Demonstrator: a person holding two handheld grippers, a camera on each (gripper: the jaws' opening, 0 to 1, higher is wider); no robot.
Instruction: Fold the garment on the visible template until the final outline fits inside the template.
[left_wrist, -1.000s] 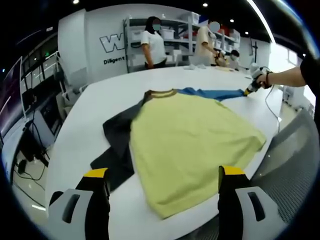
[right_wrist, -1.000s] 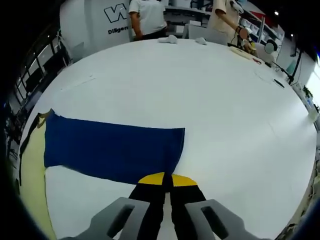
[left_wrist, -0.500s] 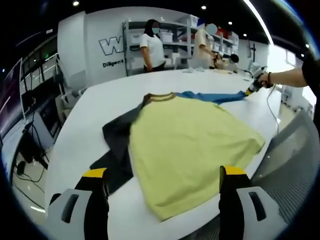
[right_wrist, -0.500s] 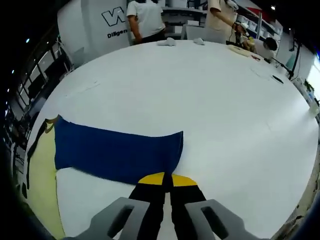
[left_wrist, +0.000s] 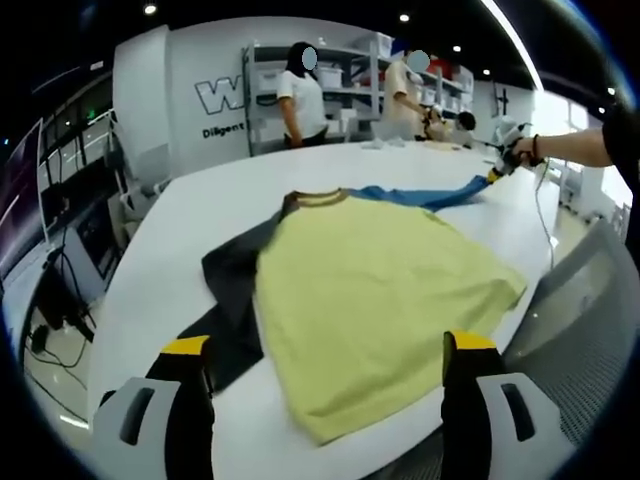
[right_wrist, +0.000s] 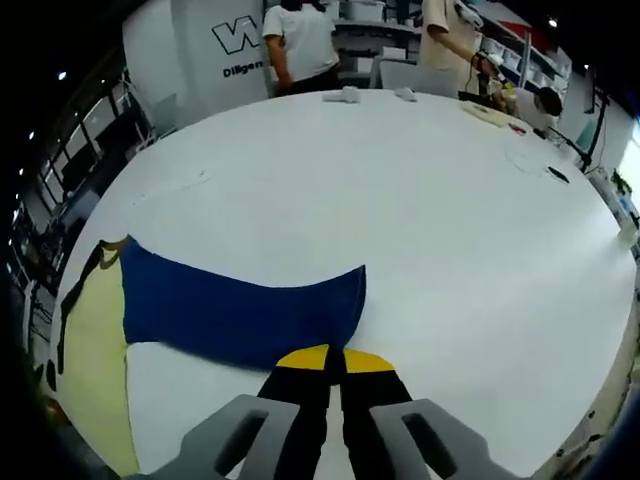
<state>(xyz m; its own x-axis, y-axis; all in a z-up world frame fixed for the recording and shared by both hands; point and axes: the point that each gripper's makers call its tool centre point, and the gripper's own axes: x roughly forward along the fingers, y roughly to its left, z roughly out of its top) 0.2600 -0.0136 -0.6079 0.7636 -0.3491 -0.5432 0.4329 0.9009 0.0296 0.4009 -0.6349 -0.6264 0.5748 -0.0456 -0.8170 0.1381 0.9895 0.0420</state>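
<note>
A garment lies spread on the white table (left_wrist: 160, 250): yellow body (left_wrist: 370, 290), dark grey sleeve (left_wrist: 232, 290) to the left, blue sleeve (left_wrist: 425, 193) stretching away at the far right. My left gripper (left_wrist: 327, 348) hovers open over the yellow hem at the near table edge, holding nothing. My right gripper (right_wrist: 334, 358) is shut on the cuff end of the blue sleeve (right_wrist: 240, 308), which sags between it and the yellow body (right_wrist: 95, 350). In the left gripper view the right gripper (left_wrist: 497, 173) sits in a hand, with the sleeve end raised off the table.
The white table (right_wrist: 450, 230) stretches wide beyond the sleeve, with small items (right_wrist: 345, 95) at its far side. Two people (left_wrist: 300, 90) stand by shelves at the back. A mesh chair (left_wrist: 590, 330) stands off the table's right edge.
The right gripper has lifted the blue sleeve's cuff a little; the sleeve now rises off the table and its far edge curves. The left gripper stays open in place.
</note>
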